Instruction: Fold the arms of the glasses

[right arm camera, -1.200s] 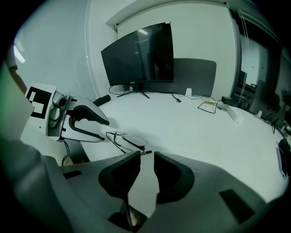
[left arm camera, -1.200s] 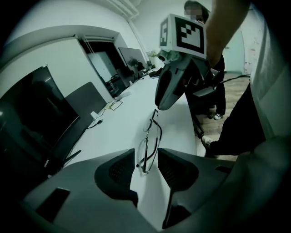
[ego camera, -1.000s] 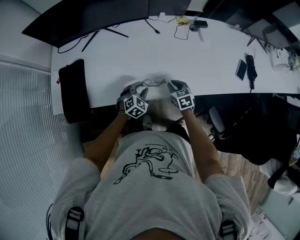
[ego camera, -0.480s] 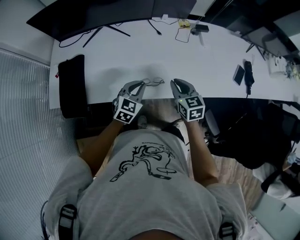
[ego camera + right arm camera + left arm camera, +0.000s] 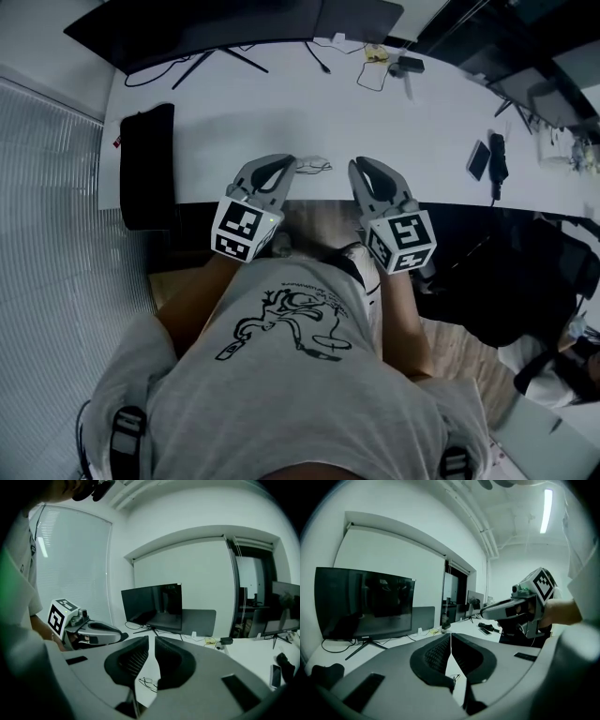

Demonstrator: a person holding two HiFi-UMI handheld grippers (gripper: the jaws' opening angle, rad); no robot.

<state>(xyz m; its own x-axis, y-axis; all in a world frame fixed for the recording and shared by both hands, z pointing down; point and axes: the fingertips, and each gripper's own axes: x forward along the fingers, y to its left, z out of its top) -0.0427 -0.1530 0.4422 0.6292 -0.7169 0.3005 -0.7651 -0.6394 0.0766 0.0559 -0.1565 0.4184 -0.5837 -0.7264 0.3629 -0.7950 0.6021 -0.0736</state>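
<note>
Far left of the head view, a flat black pad (image 5: 147, 167) lies on the white desk (image 5: 422, 103). A dark monitor (image 5: 216, 26) stretches along the upper edge.

Moving in, here's the left gripper (image 5: 284, 161), held up over the desk's near edge. Its marker cube faces the person's grey T-shirt (image 5: 300, 375). Its fingers have just been closing. In the left gripper view they meet tip to tip along one thin line, with nothing caught between them.

Centre of the frame now: the glasses (image 5: 314, 166) sit on the desk close to its near edge. The head view frames them between the tips of the two grippers, and neither gripper touches them. The left gripper view catches a sliver of them low in the frame, below the closed fingers. The right gripper view shows them low centre, a thin wire frame lying on the white surface. Whether the arms are folded is too small to tell.

On to the right gripper (image 5: 362, 165), level with its partner and just right of the glasses. Its fingers have been closing as well, but a narrow slit shows between them in the right gripper view, and they hold nothing.

Further right, a phone (image 5: 481, 159) lies near the desk's right end, well apart from both grippers.
</note>
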